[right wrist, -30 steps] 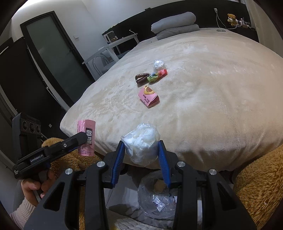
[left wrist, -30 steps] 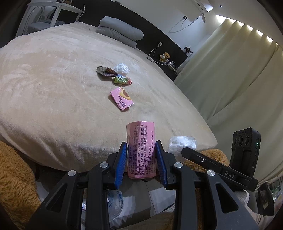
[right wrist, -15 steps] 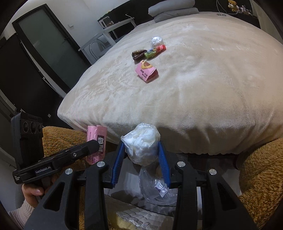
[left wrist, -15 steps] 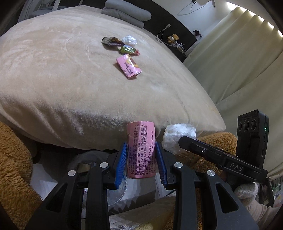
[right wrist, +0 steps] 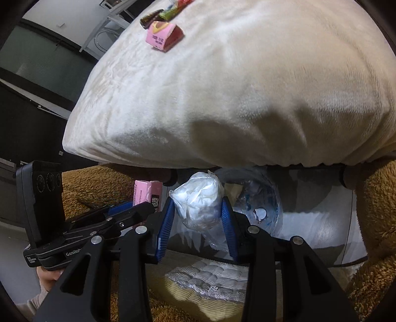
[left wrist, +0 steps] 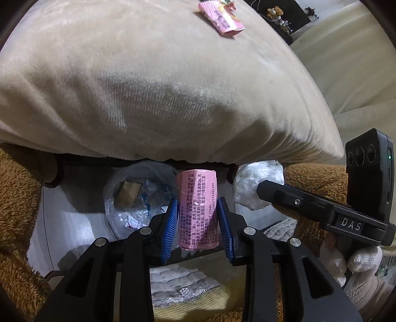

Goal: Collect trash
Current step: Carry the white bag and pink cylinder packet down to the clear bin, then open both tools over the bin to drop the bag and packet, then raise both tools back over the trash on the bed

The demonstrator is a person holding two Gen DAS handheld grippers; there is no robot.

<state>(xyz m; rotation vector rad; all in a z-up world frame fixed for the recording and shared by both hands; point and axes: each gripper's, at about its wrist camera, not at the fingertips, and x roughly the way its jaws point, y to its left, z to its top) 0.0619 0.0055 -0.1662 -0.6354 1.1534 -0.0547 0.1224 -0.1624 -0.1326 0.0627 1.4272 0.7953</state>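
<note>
My left gripper is shut on a pink printed packet, held upright between the blue pads. My right gripper is shut on a crumpled clear plastic bag. Both hang below the bed's front edge, over a bin lined with a clear bag that holds scraps. The right gripper with its plastic bag shows at the right of the left wrist view. In the right wrist view the left gripper's pink packet shows at the left. More trash lies on the bed: a pink box and dark and green wrappers.
The beige blanket-covered bed bulges over the bin. Brown fluffy fabric flanks the bin on both sides. A quilted cloth lies below the grippers. Curtains hang at the right; a dark door stands at the left.
Both grippers have sunk and tipped downward, from looking across the bed top to looking under its front edge at the bin. Each keeps its hold on its piece of trash.
</note>
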